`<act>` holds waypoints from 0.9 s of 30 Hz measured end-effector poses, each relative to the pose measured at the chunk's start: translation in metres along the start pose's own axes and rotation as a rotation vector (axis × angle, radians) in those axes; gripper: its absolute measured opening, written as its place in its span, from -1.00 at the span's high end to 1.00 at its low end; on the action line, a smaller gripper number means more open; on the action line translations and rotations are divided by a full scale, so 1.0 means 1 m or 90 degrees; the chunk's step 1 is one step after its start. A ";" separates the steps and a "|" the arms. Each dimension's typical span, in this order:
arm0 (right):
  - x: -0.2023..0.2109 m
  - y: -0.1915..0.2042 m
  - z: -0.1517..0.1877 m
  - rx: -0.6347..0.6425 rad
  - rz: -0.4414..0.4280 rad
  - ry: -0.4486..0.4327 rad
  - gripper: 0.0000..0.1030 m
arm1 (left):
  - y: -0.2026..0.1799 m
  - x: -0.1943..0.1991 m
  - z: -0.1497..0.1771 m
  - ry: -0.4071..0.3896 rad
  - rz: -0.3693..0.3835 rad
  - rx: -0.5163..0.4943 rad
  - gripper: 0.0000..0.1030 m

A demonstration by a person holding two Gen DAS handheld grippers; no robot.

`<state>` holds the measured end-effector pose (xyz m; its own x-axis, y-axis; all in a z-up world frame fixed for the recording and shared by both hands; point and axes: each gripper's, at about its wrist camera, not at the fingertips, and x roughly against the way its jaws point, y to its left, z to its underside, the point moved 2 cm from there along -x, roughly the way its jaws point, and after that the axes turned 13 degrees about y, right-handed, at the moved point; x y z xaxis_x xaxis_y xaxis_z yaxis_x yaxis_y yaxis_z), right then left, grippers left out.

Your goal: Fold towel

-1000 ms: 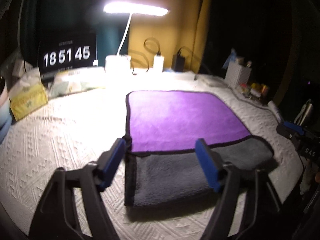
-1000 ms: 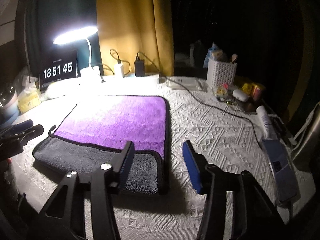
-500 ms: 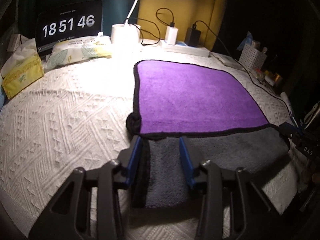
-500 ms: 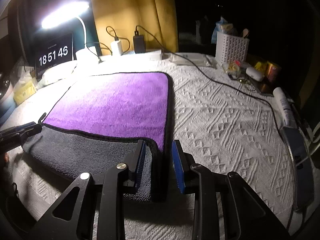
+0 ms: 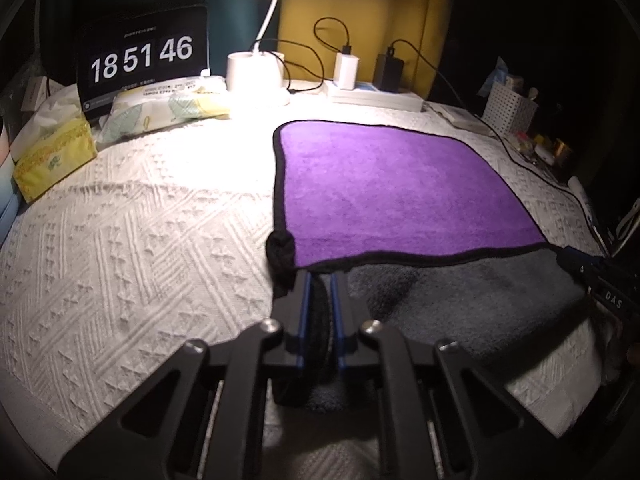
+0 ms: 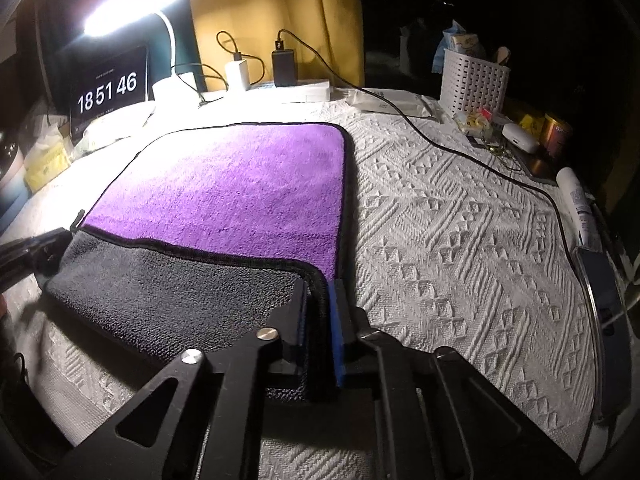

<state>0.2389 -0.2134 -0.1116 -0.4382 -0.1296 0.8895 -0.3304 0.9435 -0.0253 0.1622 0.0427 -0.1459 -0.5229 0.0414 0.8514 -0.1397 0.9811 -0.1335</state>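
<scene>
A purple towel [image 5: 392, 188] with a black hem lies flat on the white textured cloth, its near strip folded over to show the grey underside [image 5: 460, 292]. My left gripper [image 5: 319, 284] is shut on the near left corner of the grey fold. My right gripper [image 6: 318, 292] is shut on the near right corner of the same towel [image 6: 224, 192]. Each gripper also shows at the edge of the other's view: the right one [image 5: 592, 268] and the left one [image 6: 36, 248].
At the back stand a clock display [image 5: 140, 60], a lamp base [image 5: 256, 72], chargers with cables [image 5: 346, 70] and tissue packs [image 5: 52, 152]. To the right are a white basket [image 6: 474, 80], a cable [image 6: 460, 152], a tube [image 6: 576, 200] and a phone [image 6: 600, 312].
Both grippers moved forward and down onto the towel's near corners and closed from wide open to shut on the grey fold.
</scene>
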 end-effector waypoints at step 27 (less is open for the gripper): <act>0.050 0.011 -0.028 0.026 0.029 -0.111 0.88 | -0.003 0.040 -0.029 -0.096 0.014 -0.018 0.83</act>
<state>0.2371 -0.2005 -0.0548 -0.5909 -0.1413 0.7943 -0.3389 0.9369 -0.0854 0.1666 0.0466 -0.0969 -0.6461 0.0364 0.7624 -0.1046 0.9852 -0.1357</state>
